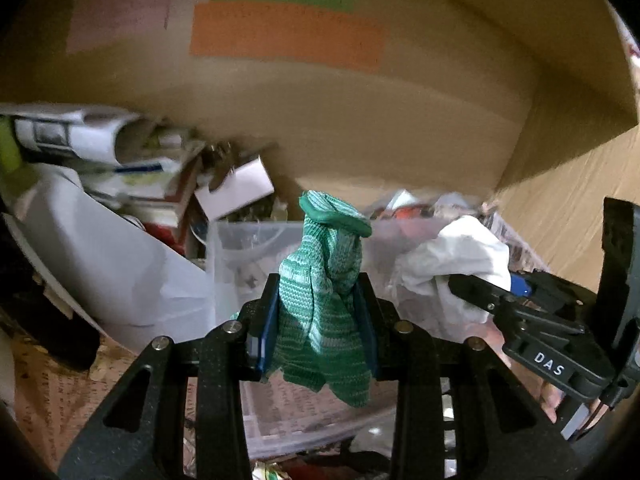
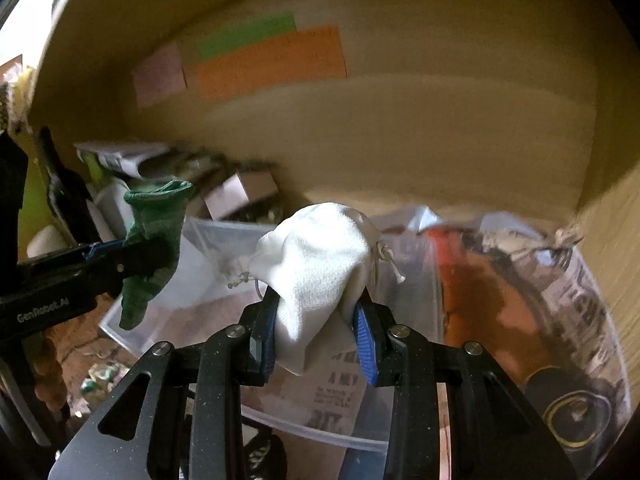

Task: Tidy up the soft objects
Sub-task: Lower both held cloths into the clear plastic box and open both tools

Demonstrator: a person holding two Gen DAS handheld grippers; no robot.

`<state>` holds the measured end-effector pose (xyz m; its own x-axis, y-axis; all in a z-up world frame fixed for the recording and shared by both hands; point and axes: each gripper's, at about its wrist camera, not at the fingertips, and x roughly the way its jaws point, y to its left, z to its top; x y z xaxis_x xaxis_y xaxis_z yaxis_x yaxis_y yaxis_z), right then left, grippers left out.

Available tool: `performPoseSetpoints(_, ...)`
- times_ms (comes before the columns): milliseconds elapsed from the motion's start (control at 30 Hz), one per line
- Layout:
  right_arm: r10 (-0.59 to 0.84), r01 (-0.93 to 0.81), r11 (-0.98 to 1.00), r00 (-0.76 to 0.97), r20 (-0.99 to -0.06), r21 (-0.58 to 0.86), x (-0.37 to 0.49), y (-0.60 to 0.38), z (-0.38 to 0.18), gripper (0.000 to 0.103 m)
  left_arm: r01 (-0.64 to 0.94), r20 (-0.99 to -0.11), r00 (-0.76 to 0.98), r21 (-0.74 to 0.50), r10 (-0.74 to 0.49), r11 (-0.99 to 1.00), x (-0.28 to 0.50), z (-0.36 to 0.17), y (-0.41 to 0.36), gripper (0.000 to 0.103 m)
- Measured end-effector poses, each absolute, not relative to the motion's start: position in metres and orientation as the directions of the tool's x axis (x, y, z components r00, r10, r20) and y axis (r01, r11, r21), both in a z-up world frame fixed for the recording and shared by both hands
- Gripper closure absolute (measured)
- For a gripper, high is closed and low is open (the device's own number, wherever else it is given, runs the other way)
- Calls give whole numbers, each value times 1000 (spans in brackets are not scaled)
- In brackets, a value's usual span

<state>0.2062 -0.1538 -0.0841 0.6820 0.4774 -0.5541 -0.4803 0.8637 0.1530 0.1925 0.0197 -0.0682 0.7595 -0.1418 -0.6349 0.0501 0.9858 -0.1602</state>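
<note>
Your left gripper (image 1: pixel 320 320) clamps a green knit glove (image 1: pixel 324 280); your right gripper (image 2: pixel 316 332), marked "DAS", clamps a white cloth (image 2: pixel 316 264), both above the clear plastic bin (image 2: pixel 208 240). The left one reads "GenRobot.AI".

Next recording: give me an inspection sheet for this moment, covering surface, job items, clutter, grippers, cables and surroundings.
Surface: newspaper spread under everything.
Job's things: green knit glove and white cloth, both lifted above a clear plastic bin.
Clutter: papers and small boxes piled on the left; a clear bag with printed paper and something orange on the right.
Grippers: left gripper shut on the glove; right gripper shut on the cloth.
Cables: nothing seen.
Surroundings: cardboard wall behind, bearing orange, green and pink paper labels.
</note>
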Motion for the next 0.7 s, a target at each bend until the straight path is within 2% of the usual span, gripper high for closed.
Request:
performPoseSetpoints(267, 440, -489, 865, 631, -639, 113, 213, -140, -99, 72, 70, -717, 686, -99, -120, 993, 219, -95, 5, 68)
performPoseSetpoints(367, 430, -497, 863, 631, -646, 90, 212, -137, -101, 72, 75, -723, 683, -78, -108, 994, 220, -97, 2, 57)
performPoseSetpoints(467, 423, -499, 863, 638, -643, 73, 209, -136, -100, 61, 73, -711, 696, -69, -100, 995, 216, -95, 3, 48)
performPoseSetpoints(533, 419, -496, 866, 648, -637, 65, 209, -136, -98, 48, 72, -706, 701, -74, -104, 995, 213, -92, 5, 47)
performPoseSetpoints(600, 411, -489, 870, 655, -634, 58, 207, -138, -94, 40, 73, -699, 707, -85, -112, 994, 209, -87, 8, 47)
performPoseSetpoints(700, 417, -487, 872, 676, -607, 55, 200, -143, -85, 36, 76, -677, 726, -94, -120, 993, 198, -77, 10, 43)
